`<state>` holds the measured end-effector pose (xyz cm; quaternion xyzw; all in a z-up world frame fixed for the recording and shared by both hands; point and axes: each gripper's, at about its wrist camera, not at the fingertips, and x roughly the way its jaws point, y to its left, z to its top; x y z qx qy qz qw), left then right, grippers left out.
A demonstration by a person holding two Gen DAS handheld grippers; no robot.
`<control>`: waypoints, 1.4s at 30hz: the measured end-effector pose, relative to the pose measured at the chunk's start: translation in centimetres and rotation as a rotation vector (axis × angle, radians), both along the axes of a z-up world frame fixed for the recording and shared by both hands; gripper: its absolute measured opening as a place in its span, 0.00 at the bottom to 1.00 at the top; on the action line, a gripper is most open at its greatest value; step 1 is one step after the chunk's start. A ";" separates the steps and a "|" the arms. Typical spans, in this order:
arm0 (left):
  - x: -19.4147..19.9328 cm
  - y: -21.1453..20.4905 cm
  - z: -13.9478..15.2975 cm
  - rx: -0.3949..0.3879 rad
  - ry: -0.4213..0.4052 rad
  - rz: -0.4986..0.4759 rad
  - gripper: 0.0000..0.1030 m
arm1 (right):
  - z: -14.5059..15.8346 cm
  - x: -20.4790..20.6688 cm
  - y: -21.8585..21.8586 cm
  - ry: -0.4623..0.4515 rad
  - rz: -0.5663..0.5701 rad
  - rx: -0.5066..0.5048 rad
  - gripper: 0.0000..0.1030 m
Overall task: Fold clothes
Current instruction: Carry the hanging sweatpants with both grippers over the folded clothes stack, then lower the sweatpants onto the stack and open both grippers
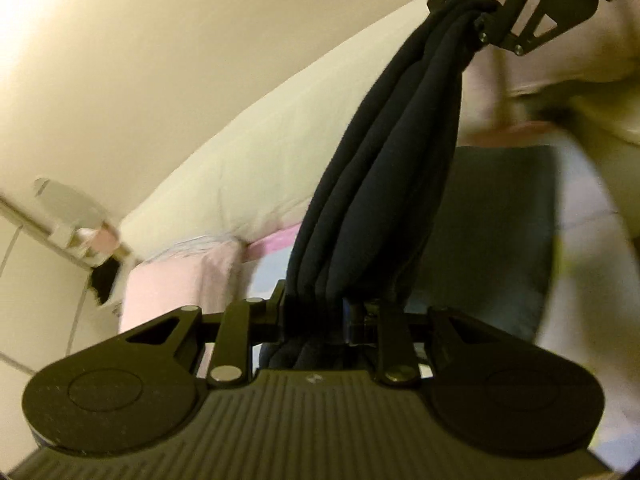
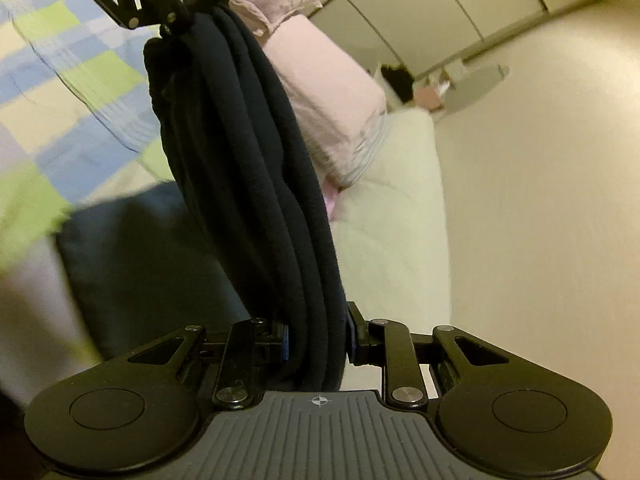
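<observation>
A: Two tongs, one garment. The left tongs [image 1: 316,320] are closed down to a narrow gap on one bunched end of the dark navy garment [image 1: 384,160]. The right tongs [image 2: 318,340] are pinched the same way on the other end, blue pads pressing the folds.

B: Where does the garment sit?

A: It is off the bed, stretched as a thick rope of several layers between the two tongs. In each wrist view the opposite tongs show at the top of the frame, gripping the far end.

B: Step in hand?

A: By my judgement, carrying a partly folded piece to where it will be set down. The next move calls for lowering both ends level so the layers do not slip apart, then letting go together.

B: Surroundings?

A: Below lies a checked quilt [image 2: 72,80] in blue, green and white. A pink pillow [image 2: 328,100] and a cream cushion [image 2: 396,208] lie near the wall. A flat dark cloth [image 2: 132,248] lies on the bed below the garment; it could crowd the landing spot. Edges are blurred.
</observation>
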<state>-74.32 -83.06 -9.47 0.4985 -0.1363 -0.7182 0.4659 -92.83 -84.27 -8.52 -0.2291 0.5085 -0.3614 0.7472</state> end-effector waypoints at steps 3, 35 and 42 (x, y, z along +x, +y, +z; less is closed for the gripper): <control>-2.5 -1.6 -6.5 0.027 -0.021 0.044 0.22 | -3.9 -2.4 -3.8 -0.005 0.045 -0.017 0.24; -6.2 5.0 -16.8 0.227 -0.066 0.085 0.27 | -17.3 -8.9 -1.8 0.090 0.090 0.277 0.44; -1.2 4.1 -10.2 0.282 0.253 0.264 0.27 | -12.5 -10.0 -1.8 -0.185 -0.076 0.508 0.44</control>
